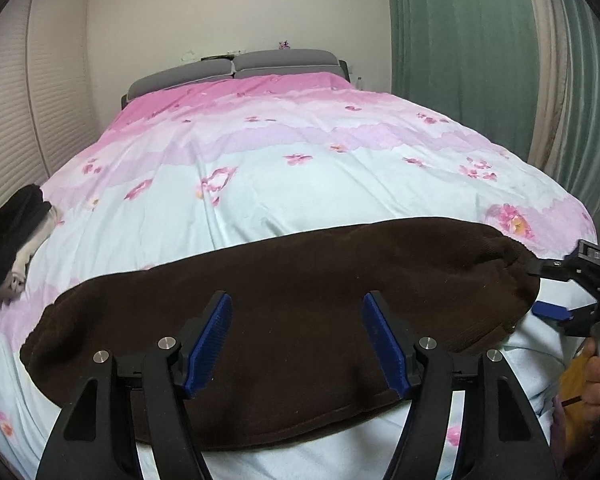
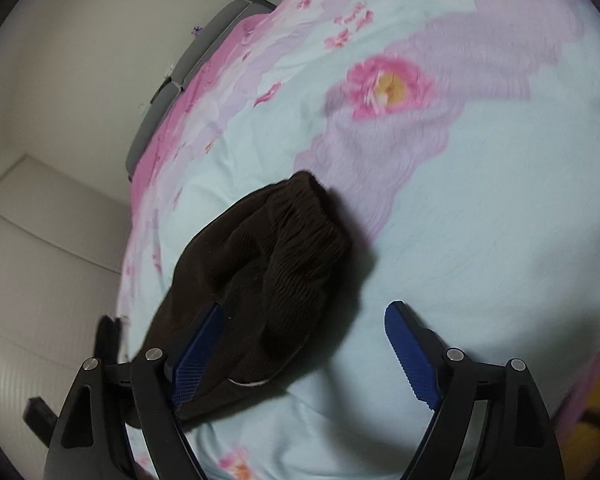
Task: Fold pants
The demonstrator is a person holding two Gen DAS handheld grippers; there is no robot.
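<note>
Dark brown pants lie folded in a long band across the near end of the bed, running left to right. My left gripper is open and empty, hovering over the middle of the band. My right gripper is open at the pants' right end, where the ribbed waistband bunches; its left finger touches or overlaps the cloth and nothing is clamped. It also shows in the left wrist view at the band's right end.
The bed has a pink and pale blue floral duvet and a grey headboard. A pile of black and white clothes lies at the bed's left edge. Green curtains hang on the right.
</note>
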